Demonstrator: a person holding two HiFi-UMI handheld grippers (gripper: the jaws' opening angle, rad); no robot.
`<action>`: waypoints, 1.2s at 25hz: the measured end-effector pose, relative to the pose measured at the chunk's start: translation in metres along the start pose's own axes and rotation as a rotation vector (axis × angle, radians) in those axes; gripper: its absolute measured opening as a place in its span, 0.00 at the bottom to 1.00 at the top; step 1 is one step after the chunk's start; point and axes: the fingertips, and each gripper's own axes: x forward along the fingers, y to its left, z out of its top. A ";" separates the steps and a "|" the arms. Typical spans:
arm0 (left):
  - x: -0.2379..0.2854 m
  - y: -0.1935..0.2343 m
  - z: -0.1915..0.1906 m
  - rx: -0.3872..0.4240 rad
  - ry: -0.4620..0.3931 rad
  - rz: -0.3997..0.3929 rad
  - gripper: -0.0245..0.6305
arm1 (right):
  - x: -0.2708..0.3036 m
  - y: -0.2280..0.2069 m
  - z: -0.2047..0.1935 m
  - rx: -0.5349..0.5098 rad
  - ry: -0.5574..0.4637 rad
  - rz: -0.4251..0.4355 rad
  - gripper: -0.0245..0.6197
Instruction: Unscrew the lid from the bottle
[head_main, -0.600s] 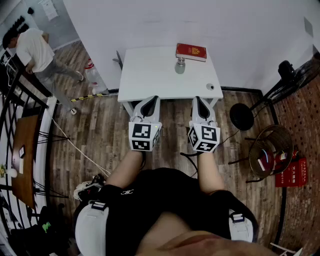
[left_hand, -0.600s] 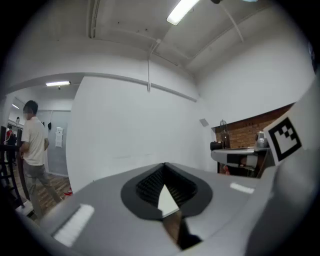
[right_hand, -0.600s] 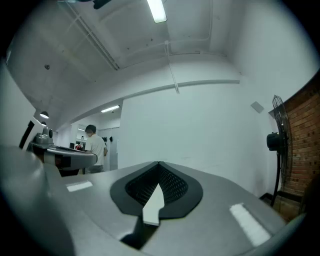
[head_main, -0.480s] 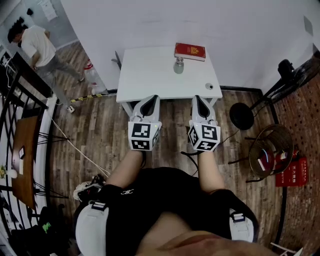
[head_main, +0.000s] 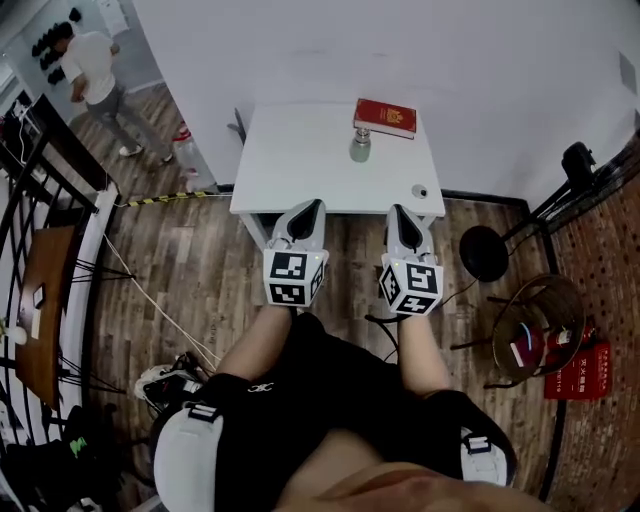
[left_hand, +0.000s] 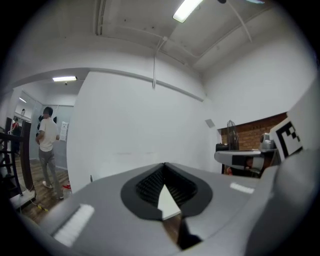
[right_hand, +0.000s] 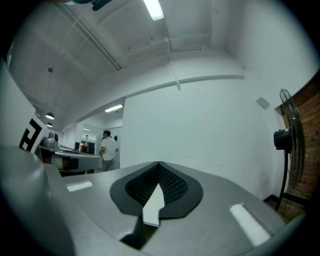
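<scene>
**Bottle untouched on the table, both grippers shut and held short of it**

One white table (head_main: 300, 160) is seen in the upper middle of the head view, set against the wall. Below it, two grippers are held side by side over the wooden floor, at the table's near edge. The left gripper (head_main: 308, 207) is pressed together with nothing between its jaws, as its own view shows. The right gripper (head_main: 399, 211) is likewise closed and empty. Both are pointed level towards the wall.

One red book (head_main: 385, 117) is laid at the table's far right corner. Just below it, one bottle (head_main: 360, 147) is stood upright, well apart from both grippers, with its one lid (head_main: 361, 132) apparently still on. One small round object (head_main: 419, 190), too small to identify, is seen near the table's lower right corner.

The bottle is judged to be small, stiff and light, with a smooth grey body that may slip or spin. The body is best clamped low by one gripper, and the lid pinched across its sides by the other.
</scene>
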 end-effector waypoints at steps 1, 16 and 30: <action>0.005 0.001 0.001 0.002 0.000 0.001 0.12 | 0.004 -0.002 0.000 0.000 0.000 0.002 0.04; 0.159 0.046 -0.021 0.003 0.028 -0.051 0.12 | 0.150 -0.052 -0.025 -0.016 -0.010 0.003 0.04; 0.392 0.133 -0.016 -0.020 0.078 -0.144 0.12 | 0.376 -0.130 -0.046 -0.028 0.052 -0.034 0.04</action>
